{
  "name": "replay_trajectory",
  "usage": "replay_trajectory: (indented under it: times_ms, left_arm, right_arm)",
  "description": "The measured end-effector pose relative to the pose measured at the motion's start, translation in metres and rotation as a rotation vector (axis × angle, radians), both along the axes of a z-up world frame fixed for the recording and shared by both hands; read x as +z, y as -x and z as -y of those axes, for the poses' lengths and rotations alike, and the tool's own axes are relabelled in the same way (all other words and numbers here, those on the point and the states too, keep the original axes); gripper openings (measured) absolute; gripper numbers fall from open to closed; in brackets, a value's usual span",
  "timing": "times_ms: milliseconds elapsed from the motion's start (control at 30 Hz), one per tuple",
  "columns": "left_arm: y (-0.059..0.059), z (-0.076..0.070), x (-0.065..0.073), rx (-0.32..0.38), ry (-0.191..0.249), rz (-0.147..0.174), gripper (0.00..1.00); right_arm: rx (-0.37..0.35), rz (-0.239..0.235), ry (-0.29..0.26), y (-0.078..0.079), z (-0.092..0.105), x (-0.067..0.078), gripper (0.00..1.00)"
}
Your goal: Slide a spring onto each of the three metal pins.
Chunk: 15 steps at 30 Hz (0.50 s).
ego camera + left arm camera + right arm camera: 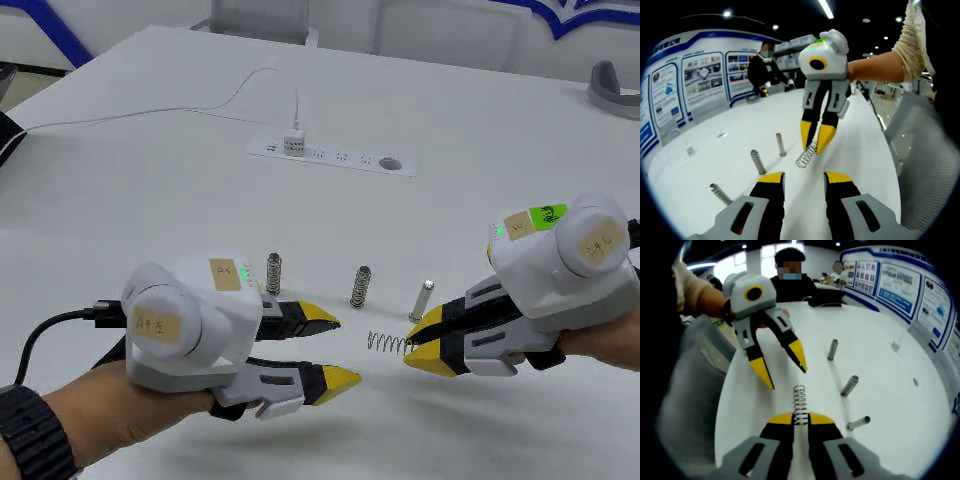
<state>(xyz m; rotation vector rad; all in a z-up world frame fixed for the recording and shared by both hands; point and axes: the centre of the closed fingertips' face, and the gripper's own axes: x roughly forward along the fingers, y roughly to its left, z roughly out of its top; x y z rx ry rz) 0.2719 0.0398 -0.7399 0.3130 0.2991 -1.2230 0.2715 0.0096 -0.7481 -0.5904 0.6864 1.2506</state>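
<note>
So far two of three are done, I judge: the left-hand pin (273, 272) and the middle pin (361, 286) each wear a spring, while the third pin (422, 300) stands bare. My right gripper (418, 345) is clamped on one end of the loose spring (386, 343), low and near that bare pin; my left gripper (335, 348) gapes wide, holding nothing

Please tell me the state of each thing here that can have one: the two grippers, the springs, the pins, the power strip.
left gripper: jaws open, holding nothing.
right gripper: jaws shut on one end of the loose spring.
loose spring: held, not yet on a pin.
left sprung pin: standing, done.
middle sprung pin: standing, done.
bare pin: standing, no spring yet.
power strip: one white plug in it.
</note>
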Motion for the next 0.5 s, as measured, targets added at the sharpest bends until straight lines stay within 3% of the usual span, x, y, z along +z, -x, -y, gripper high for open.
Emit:
replay_trajectory:
  times_ms: [167, 500]
  left_arm:
    - [0.003, 0.007, -0.001, -0.035, -0.015, 0.011, 0.29]
    - [0.010, 0.014, -0.001, -0.085, -0.033, 0.028, 0.20]
  right_arm:
    - [0.041, 0.003, 0.015, 0.007, -0.006, 0.005, 0.11]
    - [0.090, 0.003, 0.061, 0.017, -0.009, 0.002, 0.11]
